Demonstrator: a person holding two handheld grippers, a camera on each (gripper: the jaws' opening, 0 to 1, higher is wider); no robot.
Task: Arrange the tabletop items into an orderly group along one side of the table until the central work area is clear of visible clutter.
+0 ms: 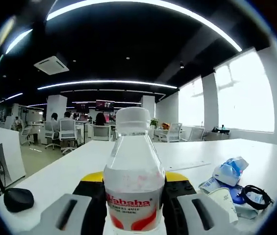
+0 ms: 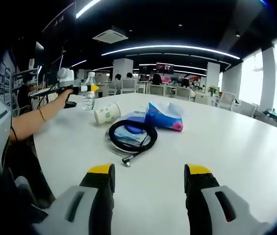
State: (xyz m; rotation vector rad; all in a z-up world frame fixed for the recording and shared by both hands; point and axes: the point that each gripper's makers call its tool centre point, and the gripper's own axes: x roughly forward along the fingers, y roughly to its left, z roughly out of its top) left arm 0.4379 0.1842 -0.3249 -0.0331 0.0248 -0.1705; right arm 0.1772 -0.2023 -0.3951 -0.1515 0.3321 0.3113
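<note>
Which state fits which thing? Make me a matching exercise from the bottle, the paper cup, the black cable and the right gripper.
Things:
1. water bottle
2. paper cup
3. black cable
4. right gripper

States:
A. coiled on the table
B. open, holding nothing
C. lying on its side
D. clamped upright between the left gripper jaws

Pairs: 1-D, 2-C, 3-A, 4-B

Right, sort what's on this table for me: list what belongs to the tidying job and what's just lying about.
Part of the job:
- water bottle, held in the left claw
- paper cup, lying on its side
- coiled black cable
- blue tissue pack
- right claw, open, nothing in it

Just lying about:
- black mouse at the table edge
- office chairs behind
</note>
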